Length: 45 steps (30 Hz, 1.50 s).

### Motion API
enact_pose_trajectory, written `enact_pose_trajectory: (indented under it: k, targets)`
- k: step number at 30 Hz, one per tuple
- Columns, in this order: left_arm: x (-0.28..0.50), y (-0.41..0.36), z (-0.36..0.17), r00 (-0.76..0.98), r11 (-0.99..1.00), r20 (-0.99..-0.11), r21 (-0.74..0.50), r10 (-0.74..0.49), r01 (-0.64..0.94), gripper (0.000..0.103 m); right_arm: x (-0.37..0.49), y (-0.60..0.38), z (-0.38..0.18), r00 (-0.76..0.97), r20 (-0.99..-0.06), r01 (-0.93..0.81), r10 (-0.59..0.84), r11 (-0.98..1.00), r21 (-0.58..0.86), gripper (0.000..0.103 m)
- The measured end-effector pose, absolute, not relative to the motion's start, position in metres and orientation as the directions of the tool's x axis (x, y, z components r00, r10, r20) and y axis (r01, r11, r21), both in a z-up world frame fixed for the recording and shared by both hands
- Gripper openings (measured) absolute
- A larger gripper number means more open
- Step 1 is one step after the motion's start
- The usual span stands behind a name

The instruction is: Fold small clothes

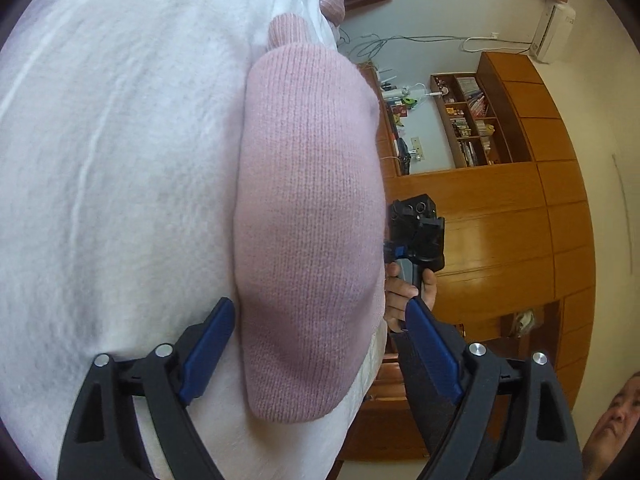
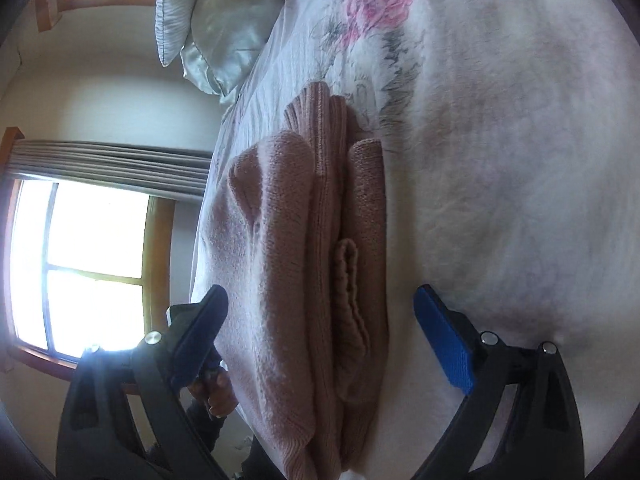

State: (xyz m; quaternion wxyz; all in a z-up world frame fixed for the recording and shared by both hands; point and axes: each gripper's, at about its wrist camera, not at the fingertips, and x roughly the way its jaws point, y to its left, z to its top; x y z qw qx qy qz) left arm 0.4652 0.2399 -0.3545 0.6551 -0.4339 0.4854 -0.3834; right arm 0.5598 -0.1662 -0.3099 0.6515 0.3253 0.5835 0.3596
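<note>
Folded pink sweater (image 2: 304, 280) (on bed (image 2: 500, 160)) — grippers wide.

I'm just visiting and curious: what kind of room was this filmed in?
Most likely a bedroom in a home. A pink knitted sweater lies on a bed with a white floral bedspread and a pale pillow at its head. Wooden cabinets with a bookshelf line the opposite wall.
</note>
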Motion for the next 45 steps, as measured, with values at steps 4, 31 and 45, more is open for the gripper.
enact_pose_trajectory:
  k: [4,31,45]
  targets:
    - [0.469,0.23,-0.36,0.223,0.307,-0.282,-0.947,-0.933,0.088,0.088,0.58,-0.151,-0.315,0.051,-0.533,-0.097,0.845,0.535,0.839,0.094]
    - [0.483,0.196,-0.337,0.176,0.546,-0.533,-0.837,-0.827,0.031,0.055,0.592,-0.105,-0.316,0.081,-0.531,-0.137,0.844,0.537,0.833,0.052]
    - [0.402,0.28,-0.246,0.279,0.65,-0.608,-0.756,-0.743,0.081,0.046,0.525,-0.026,-0.25,0.097,-0.478,-0.196,0.873,0.487,0.851,0.049]
